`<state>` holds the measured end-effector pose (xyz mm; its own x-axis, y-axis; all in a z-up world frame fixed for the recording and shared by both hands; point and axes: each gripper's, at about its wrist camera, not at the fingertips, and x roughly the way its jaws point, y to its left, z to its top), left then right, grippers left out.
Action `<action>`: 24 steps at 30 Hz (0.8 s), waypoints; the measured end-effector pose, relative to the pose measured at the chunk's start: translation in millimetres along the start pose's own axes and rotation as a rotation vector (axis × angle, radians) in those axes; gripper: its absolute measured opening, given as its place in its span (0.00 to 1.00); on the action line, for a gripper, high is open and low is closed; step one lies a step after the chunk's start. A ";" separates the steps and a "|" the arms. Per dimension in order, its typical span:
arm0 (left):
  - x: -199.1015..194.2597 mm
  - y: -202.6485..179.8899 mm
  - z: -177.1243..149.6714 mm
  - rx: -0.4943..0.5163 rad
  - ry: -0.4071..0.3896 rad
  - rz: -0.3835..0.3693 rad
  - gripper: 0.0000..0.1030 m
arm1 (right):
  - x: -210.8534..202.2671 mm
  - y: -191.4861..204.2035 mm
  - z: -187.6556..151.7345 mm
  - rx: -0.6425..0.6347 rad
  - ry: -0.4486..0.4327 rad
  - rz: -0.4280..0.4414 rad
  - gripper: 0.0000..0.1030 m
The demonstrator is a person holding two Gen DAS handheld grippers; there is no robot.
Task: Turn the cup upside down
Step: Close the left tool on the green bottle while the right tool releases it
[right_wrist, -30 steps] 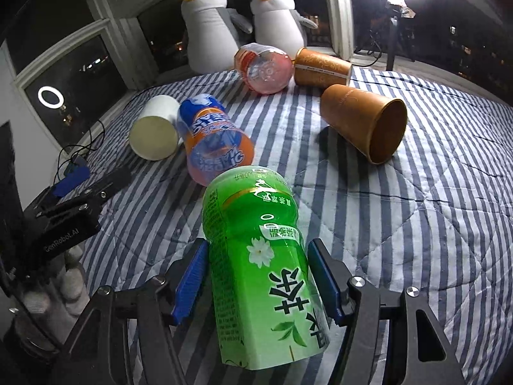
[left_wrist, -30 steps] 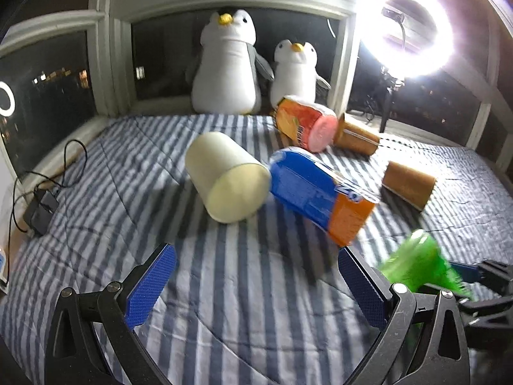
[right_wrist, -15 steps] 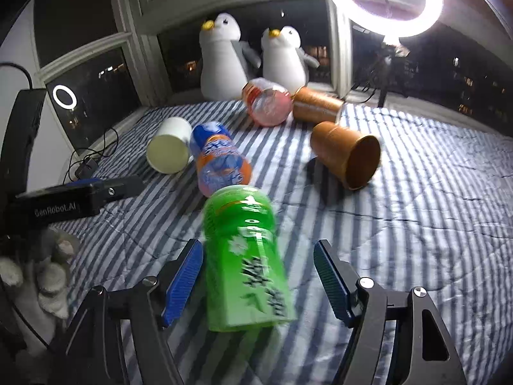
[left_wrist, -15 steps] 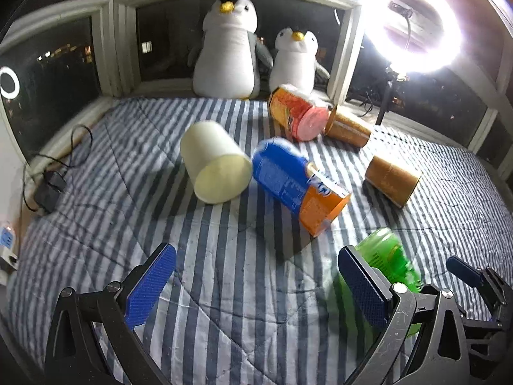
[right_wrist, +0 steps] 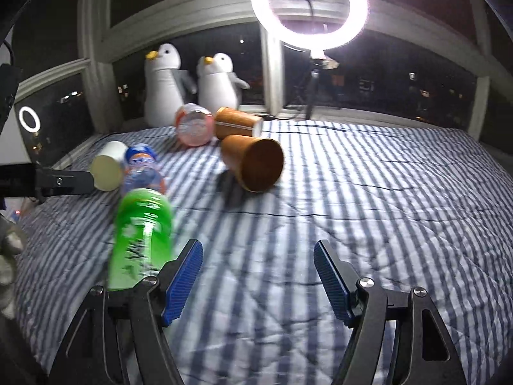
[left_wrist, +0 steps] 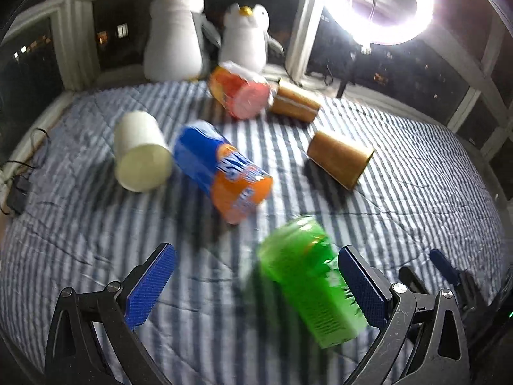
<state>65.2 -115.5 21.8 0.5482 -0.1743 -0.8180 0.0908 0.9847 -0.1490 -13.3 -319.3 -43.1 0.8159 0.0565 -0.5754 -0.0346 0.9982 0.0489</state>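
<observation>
Honestly, through the left wrist view my left tool (left_wrist: 255, 284) stood wide apart and empty, the green cup (left_wrist: 309, 280) lying blurred on the striped bed (left_wrist: 416, 176) at about four o'clock, close by its right finger. To flip it well I judged I should square up and grip mid-body.

Through the right wrist view my right tool (right_wrist: 258, 277) was likewise spread on nothing, the green cup (right_wrist: 141, 240) lying at nine o'clock outside its left finger; I'd recentre first.

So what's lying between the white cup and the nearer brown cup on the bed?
The blue-and-orange bottle lies on its side between the white cup and the nearer brown cup, clearest in the left wrist view.
</observation>
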 end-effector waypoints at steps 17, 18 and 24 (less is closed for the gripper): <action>80.8 -20.3 18.8 -0.196 0.309 -0.106 0.84 | 2.5 -19.3 -8.4 0.090 -0.024 0.030 0.66; 83.3 -20.6 18.1 -0.198 0.316 -0.109 0.83 | 2.2 -20.3 -8.7 0.096 -0.025 0.032 0.66; 89.0 -21.0 17.0 -0.198 0.344 -0.138 0.71 | 1.4 -20.9 -9.1 0.105 -0.024 0.026 0.66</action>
<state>126.2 -151.6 -38.4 0.2298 -0.3297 -0.9157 -0.0362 0.9373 -0.3465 -16.7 -339.9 -52.4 0.8293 0.0809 -0.5530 0.0034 0.9887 0.1496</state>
